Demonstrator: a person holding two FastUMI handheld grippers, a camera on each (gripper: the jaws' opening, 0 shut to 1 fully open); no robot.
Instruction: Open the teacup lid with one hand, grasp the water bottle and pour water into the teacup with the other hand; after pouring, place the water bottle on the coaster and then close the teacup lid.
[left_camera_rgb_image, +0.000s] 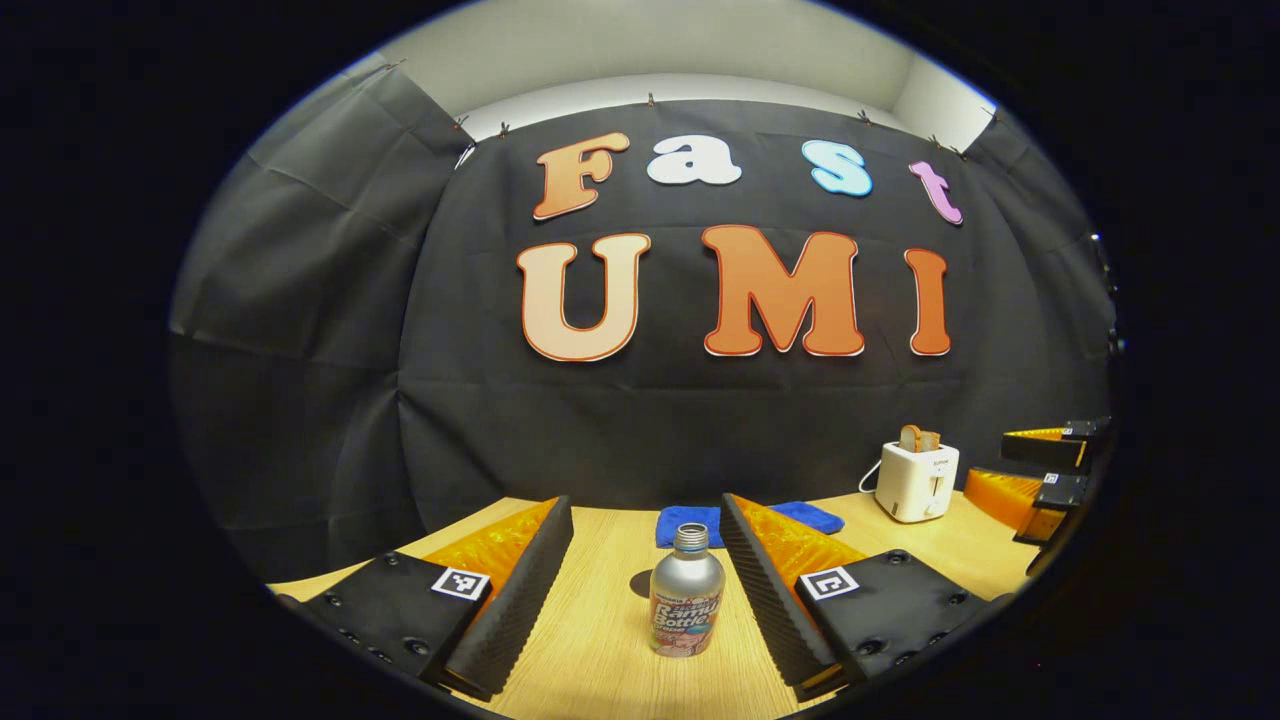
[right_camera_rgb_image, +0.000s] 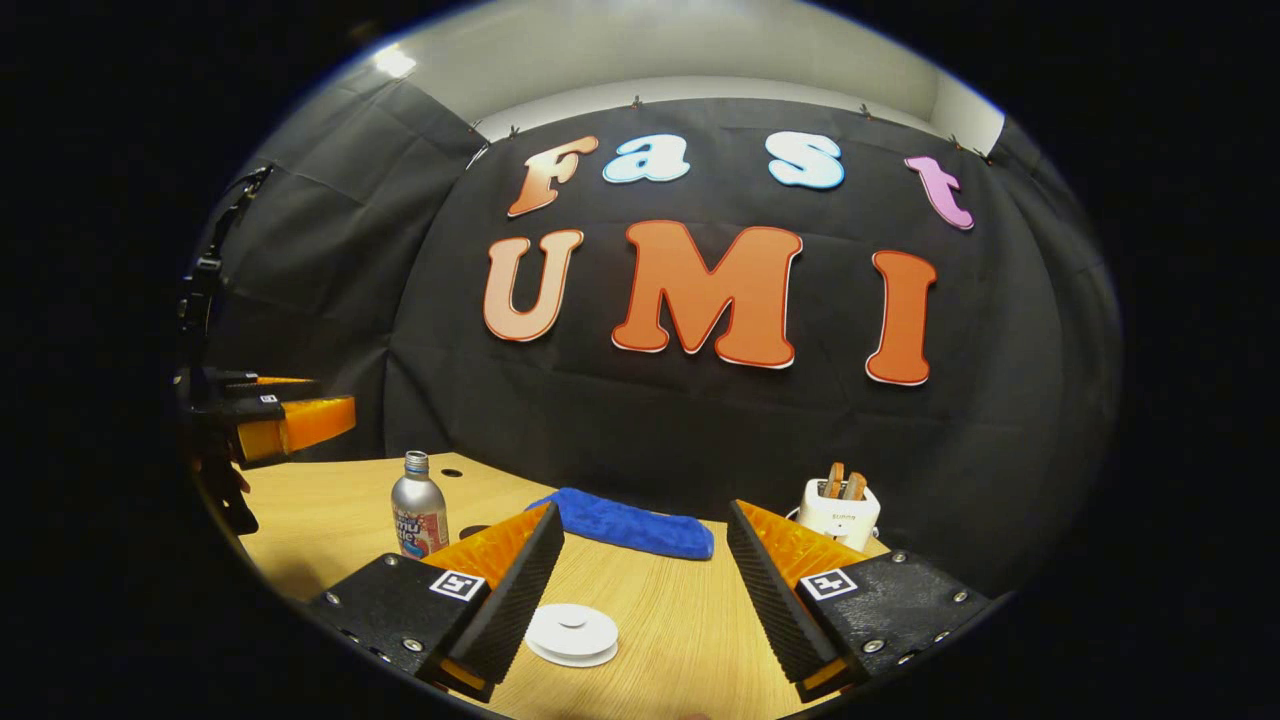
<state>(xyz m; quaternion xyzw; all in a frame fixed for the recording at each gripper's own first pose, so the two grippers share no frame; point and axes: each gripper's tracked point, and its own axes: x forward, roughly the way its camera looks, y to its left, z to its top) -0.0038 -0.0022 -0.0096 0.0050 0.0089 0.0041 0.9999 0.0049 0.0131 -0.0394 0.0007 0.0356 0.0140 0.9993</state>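
**Left gripper view: bottle between spread fingers, nothing grasped**

Left gripper view has the left claw (left_camera_rgb_image: 647, 560) released, its two fingers spread wide above the wooden surface (left_camera_rgb_image: 590, 660). A silver water bottle (left_camera_rgb_image: 686, 592) stands upright in the gap between them, capless at the neck and touching neither finger. Just behind the bottle a small dark round coaster (left_camera_rgb_image: 642, 583) lies flat. Farther back sits a blue cloth (left_camera_rgb_image: 810, 517), and to its right a white toaster (left_camera_rgb_image: 917, 480) with slices in its slots. At the right edge the other claw appears.

In the right gripper view the right claw (right_camera_rgb_image: 646, 548) is likewise released, fingers wide apart. A white round lid (right_camera_rgb_image: 572, 634) lies on the surface close to the inner side of its left finger; whether they touch is unclear. The bottle stands well off to the left.
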